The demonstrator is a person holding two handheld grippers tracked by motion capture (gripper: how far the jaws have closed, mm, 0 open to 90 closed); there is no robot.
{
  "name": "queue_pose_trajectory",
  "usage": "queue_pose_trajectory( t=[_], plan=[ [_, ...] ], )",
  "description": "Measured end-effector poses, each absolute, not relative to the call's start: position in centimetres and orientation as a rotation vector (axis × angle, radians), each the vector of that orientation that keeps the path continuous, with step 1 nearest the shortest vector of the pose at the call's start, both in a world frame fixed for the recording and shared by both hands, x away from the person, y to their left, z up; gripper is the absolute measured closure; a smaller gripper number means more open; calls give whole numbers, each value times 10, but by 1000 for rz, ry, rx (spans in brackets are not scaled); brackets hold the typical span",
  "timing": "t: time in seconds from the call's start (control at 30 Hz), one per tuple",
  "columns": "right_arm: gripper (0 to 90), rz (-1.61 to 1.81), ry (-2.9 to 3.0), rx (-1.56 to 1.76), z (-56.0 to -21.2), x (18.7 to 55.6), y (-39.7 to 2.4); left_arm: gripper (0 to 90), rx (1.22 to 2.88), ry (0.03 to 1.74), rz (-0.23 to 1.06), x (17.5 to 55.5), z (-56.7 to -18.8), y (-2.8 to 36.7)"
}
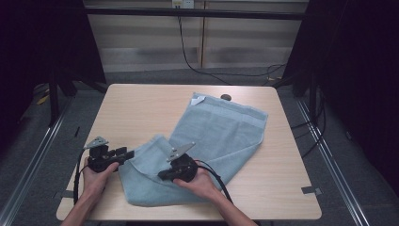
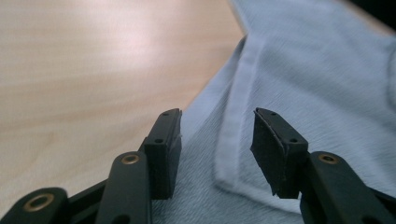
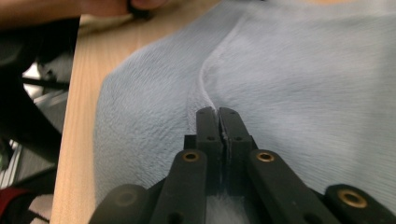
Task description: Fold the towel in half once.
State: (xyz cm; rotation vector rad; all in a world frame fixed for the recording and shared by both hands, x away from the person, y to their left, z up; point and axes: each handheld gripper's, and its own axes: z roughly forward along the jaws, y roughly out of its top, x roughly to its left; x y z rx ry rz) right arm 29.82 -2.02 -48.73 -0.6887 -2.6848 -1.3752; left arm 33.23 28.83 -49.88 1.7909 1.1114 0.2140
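From above I see the pale blue terry towel spread on the light wooden table. My right gripper pinches its fold (jaws together); my left gripper gapes over the hem.

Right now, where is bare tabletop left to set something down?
Free: the far-left stretch of table beside the towel, and the near-right corner past its edge. Crowded: the near-left, where left gripper and right gripper work at the towel's folded corner.
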Motion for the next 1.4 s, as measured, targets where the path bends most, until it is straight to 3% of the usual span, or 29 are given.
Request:
queue_pose_trajectory(
  t=[0.4, 0.73, 0.87, 1.0, 1.27, 1.4],
  plan=[
    [891, -1532, -2703, -1065, -456, 283, -137, 565, 1955, 1085, 239, 323, -506, 273],
    [888, -1408, -2693, -1324, -476, 253, -215, 552, 1994, 1032, 242, 325, -505, 258],
    [725, -1341, -2698, -1356, -485, 251, -224, 538, 1948, 1014, 224, 325, -497, 264],
    [591, -1436, -2663, -1370, -472, 262, -219, 545, 1895, 1089, 242, 329, -497, 282],
    [571, -1488, -2733, -1293, -460, 317, -168, 546, 1913, 1110, 229, 331, -502, 290],
    [564, -1446, -2697, -1353, -470, 351, -172, 541, 1935, 1079, 206, 330, -503, 287]
  ],
)
